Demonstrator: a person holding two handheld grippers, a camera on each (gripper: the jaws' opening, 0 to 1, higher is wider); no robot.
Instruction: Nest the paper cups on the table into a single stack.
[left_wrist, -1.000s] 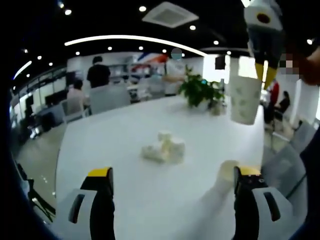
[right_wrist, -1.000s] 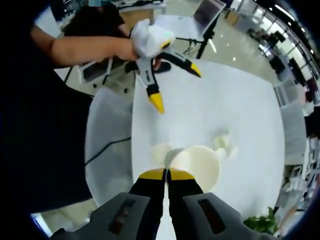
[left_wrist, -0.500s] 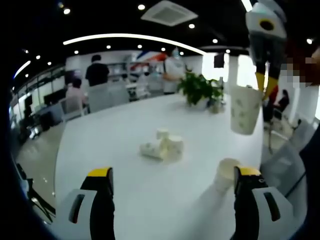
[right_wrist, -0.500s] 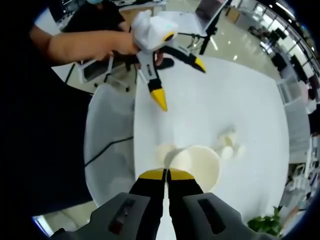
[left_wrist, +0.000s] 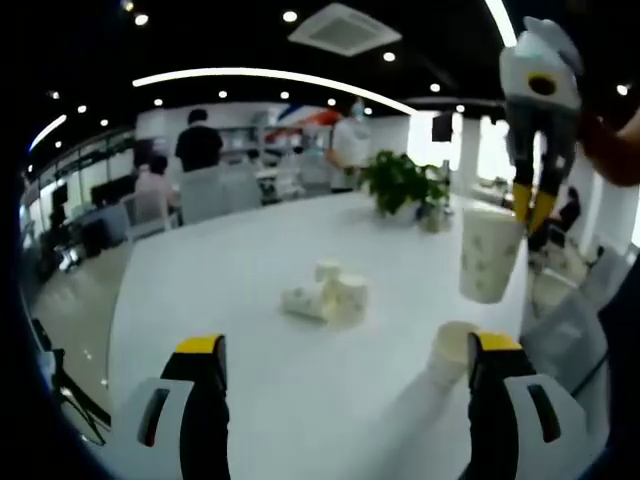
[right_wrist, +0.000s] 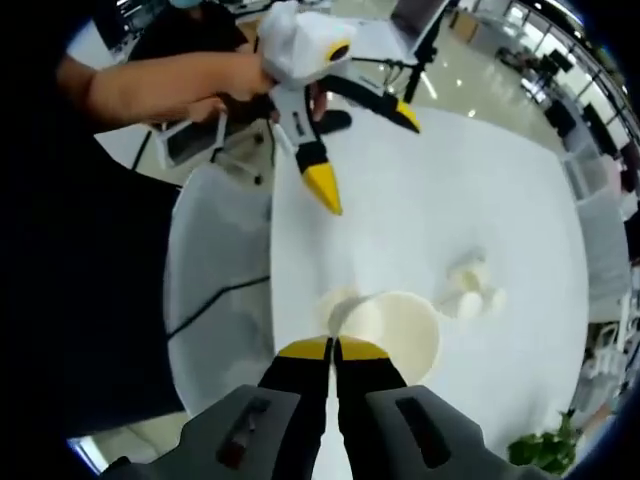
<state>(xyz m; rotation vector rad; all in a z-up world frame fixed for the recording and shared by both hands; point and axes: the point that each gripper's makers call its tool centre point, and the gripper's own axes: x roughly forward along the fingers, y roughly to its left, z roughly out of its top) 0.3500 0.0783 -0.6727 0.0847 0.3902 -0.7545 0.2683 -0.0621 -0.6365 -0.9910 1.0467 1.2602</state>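
Paper cup (left_wrist: 489, 253) hangs clamped in the right gripper (right_wrist: 333, 348); left gripper (left_wrist: 345, 345) gapes wide, holding nothing

White table (left_wrist: 250, 300), white cups (left_wrist: 328, 295), one green-speckled cup (left_wrist: 488, 256), yellow-tipped right tool (right_wrist: 334, 349).

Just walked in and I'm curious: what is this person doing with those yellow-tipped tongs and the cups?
A person holds a two-jaw gripper in each hand and is stacking paper cups. The right gripper is shut on the rim of a paper cup, held in the air above a single cup standing upright on the white table. The left gripper is open and holds nothing. A small cluster of cups waits mid-table.
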